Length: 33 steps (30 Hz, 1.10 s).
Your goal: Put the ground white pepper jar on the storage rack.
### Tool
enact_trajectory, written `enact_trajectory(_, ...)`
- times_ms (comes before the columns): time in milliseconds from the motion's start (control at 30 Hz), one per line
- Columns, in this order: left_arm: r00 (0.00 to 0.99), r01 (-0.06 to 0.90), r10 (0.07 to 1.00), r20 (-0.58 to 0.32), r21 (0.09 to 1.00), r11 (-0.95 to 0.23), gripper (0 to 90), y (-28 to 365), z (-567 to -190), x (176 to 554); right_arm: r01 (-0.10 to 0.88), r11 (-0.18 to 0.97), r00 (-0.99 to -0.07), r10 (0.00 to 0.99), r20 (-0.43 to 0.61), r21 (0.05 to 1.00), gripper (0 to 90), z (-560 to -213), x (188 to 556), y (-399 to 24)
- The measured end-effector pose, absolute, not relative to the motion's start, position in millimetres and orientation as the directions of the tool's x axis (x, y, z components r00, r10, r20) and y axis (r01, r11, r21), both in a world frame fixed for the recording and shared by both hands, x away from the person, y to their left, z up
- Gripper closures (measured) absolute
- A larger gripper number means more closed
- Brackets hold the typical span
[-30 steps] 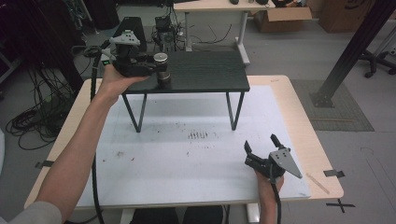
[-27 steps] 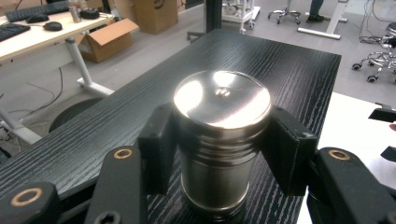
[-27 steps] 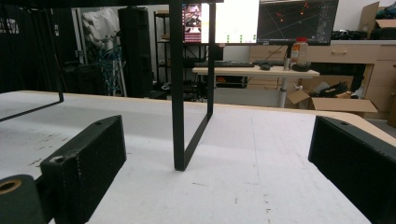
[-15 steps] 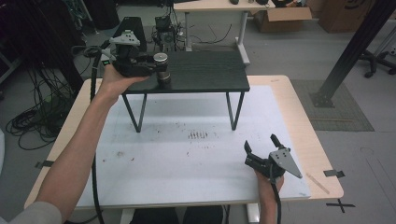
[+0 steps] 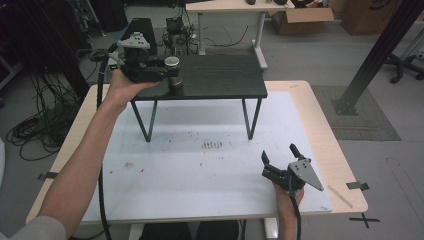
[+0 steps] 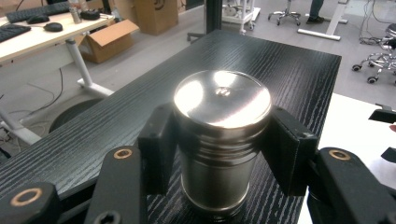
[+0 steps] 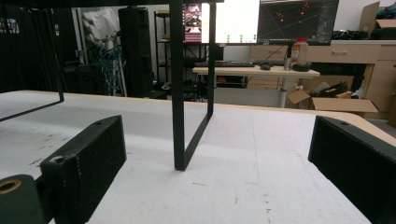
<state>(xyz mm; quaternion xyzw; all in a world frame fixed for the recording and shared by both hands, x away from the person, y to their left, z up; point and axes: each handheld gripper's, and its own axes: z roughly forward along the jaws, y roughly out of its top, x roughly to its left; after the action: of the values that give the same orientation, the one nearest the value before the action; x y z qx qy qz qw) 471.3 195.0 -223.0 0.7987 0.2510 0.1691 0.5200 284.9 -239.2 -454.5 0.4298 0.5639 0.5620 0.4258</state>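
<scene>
White sheet [image 5: 200, 170] covers most of the tabletop, wood rim showing at left, right and near edges. Black raised shelf [image 5: 220, 80] stands on thin metal legs toward the far side, open space underneath it. My left gripper [image 5: 172, 74] is up at the shelf's left end, jaws clamped on the steel canister [image 5: 173, 70]; in the left gripper view both pads press the canister's [image 6: 219, 140] sides just below its lid, one each side. Canister stands upright on the shelf top, near the left end and near the shelf's front edge. Rest of the shelf surface [image 6: 289, 65] runs bare to its far right corner, plenty of room along it. My right gripper [image 5: 279, 161] sits low over the near right part of the sheet, well apart from the shelf, jaws wide apart with nothing between them. Right gripper view looks level across the sheet [image 7: 261, 158] past one shelf leg [image 7: 180, 93], bare sheet on both sides of it. Right sheet edge is just beside that gripper; table's near edge close behind it. Dark smudges [image 5: 212, 145] mark the sheet's middle.
</scene>
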Motion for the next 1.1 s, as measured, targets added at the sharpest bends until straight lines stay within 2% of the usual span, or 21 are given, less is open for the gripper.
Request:
enact_trajectory(233,0.808,0.234,0.589,0.009,0.912,-0.336,46.1,193.7,-224.6,470.9,0.006,-0.001,-0.268,0.963,0.003,1.000,3.8,-454.5,284.8,-239.2)
enact_trajectory(333,0.806,0.234,0.591,0.012,0.912,-0.338,35.5,193.0,-225.6,469.7,0.005,-0.001,-0.268,0.964,0.002,1.000,3.8,-454.5,284.8,-239.2)
enact_trajectory(367,0.804,0.233,0.595,0.016,0.911,-0.339,35.5,192.5,-225.9,468.9,0.005,-0.001,-0.268,0.964,0.002,1.000,3.8,-454.5,284.8,-239.2)
enact_trajectory(467,0.794,0.232,0.608,0.025,0.911,-0.341,20.7,191.2,-226.5,466.7,0.005,0.000,-0.268,0.964,0.002,1.000,3.8,-454.5,284.8,-239.2)
enact_trajectory(500,0.790,0.231,0.613,0.026,0.913,-0.337,20.7,191.0,-226.2,466.0,0.005,-0.001,-0.268,0.964,0.002,1.000,3.8,-454.5,284.8,-239.2)
enact_trajectory(533,0.786,0.234,0.617,0.021,0.915,-0.329,14.3,190.8,-225.6,465.2,0.004,0.000,-0.268,0.964,0.001,1.000,3.8,-454.5,284.7,-239.2)
enact_trajectory(567,0.785,0.235,0.619,0.018,0.917,-0.324,14.3,190.8,-224.9,464.7,0.004,0.000,-0.268,0.964,0.001,1.000,3.8,-454.5,284.7,-239.2)
enact_trajectory(700,0.782,0.249,0.623,0.000,0.917,-0.312,0.5,189.7,-223.4,463.5,0.005,0.000,-0.267,0.964,0.001,1.000,3.8,-454.5,284.8,-239.2)
enact_trajectory(1100,0.781,0.254,0.625,-0.011,0.919,-0.302,0.2,197.7,-223.7,457.9,0.005,0.000,-0.267,0.964,0.001,1.000,3.8,-454.5,284.8,-239.1)
